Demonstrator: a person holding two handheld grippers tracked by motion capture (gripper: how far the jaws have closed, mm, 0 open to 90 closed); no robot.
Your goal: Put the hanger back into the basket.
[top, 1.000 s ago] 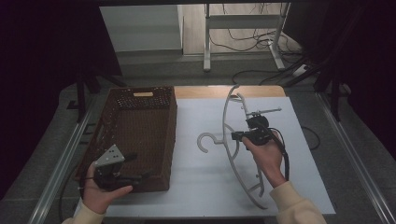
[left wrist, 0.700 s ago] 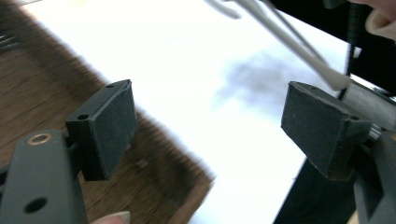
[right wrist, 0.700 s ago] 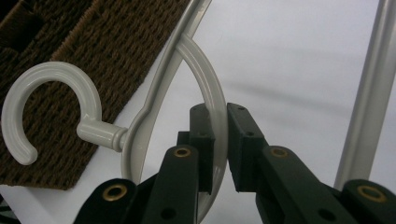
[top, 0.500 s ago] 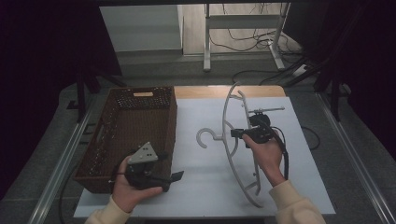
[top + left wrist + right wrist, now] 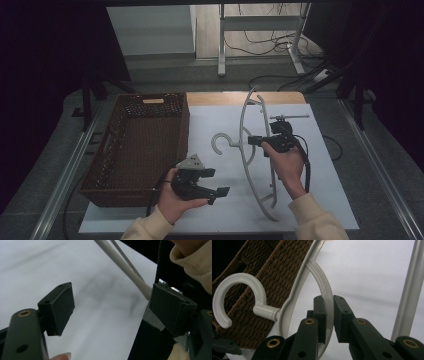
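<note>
White plastic hanger [image 5: 252,150] lies on the white table sheet [image 5: 330,200], right of the brown wicker basket [image 5: 140,145]; right gripper [image 5: 256,141] jaws clamped on its inner curved bar; left gripper [image 5: 220,192] jaws wide apart, empty, beside the basket's near corner.

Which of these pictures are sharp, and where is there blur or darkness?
High view: dim, dark around the edges, and the white table sheet is the brightest area. Left gripper view: the sheet is smeared with motion blur, while the black tool pads stay fairly sharp. Right gripper view: sharp on the white plastic clothes hanger and brown woven basket.
</note>
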